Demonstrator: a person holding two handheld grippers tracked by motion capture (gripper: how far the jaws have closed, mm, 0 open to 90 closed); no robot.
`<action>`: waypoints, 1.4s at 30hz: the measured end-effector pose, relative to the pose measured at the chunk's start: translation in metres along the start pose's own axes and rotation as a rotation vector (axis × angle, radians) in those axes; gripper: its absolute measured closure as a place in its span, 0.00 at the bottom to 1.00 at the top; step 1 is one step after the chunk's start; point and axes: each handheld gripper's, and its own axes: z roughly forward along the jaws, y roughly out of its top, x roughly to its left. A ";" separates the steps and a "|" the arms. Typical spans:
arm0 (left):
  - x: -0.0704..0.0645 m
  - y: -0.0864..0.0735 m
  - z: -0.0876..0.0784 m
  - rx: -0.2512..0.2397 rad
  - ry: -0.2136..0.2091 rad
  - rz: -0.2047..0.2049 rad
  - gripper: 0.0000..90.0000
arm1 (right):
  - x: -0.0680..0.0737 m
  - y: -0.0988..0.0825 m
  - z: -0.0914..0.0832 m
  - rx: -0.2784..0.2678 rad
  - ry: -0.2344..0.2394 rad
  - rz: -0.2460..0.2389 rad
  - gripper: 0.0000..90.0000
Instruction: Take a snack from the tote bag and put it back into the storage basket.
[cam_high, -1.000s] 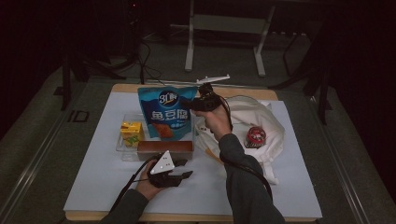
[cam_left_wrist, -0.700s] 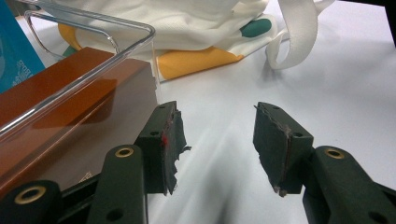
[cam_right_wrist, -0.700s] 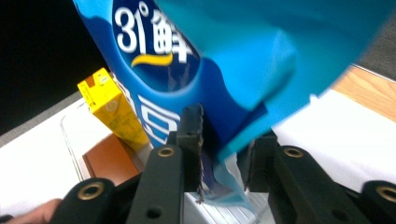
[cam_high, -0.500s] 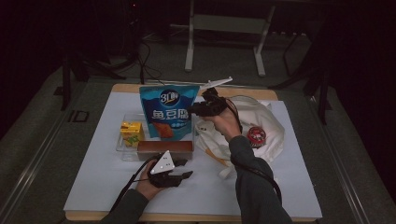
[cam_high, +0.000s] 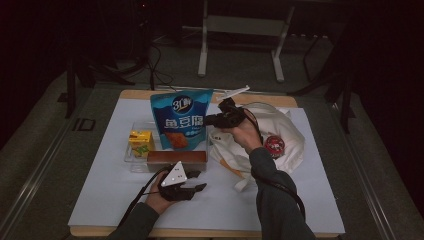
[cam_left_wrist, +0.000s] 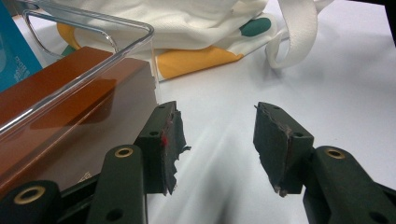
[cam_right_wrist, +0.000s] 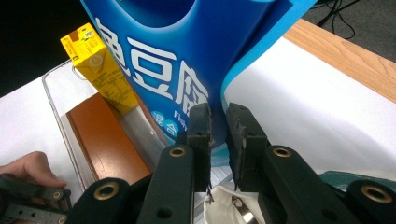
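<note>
A blue snack bag (cam_high: 181, 120) stands upright in a clear tray (cam_high: 129, 156), behind a yellow juice box (cam_high: 141, 141) and a brown box (cam_high: 176, 157). My right gripper (cam_high: 207, 120) pinches the bag's right edge; its jaws have just been closing. In the right gripper view the bag (cam_right_wrist: 163, 60) has its edge between the nearly closed pads of that gripper (cam_right_wrist: 218, 119). My left gripper (cam_high: 201, 180) rests on the white table in front of the tray. In its own view the left gripper (cam_left_wrist: 217, 140) is open with nothing between its jaws, beside the tray's corner (cam_left_wrist: 140, 30) and the brown box (cam_left_wrist: 60, 93).
A white tote bag (cam_high: 285, 130) with yellow and green patches lies to the right of the tray, a round red item (cam_high: 274, 145) on it. Its strap (cam_left_wrist: 299, 37) loops onto the table. The wooden table edge (cam_high: 260, 100) runs along the back.
The right hand has shifted slightly lower along the bag's right edge, and the forearm has swung a little right. The bag stays upright. The left gripper has not moved.
</note>
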 end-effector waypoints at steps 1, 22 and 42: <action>0.000 0.000 0.000 0.000 0.000 0.000 0.56 | 0.000 0.000 -0.001 0.000 -0.003 -0.002 0.89; 0.000 0.000 0.000 0.002 0.002 0.003 0.56 | 0.013 0.000 0.024 0.110 -0.128 -0.099 1.00; 0.000 0.000 0.000 0.004 0.004 0.004 0.56 | 0.033 0.000 0.036 0.099 -0.026 -0.030 1.00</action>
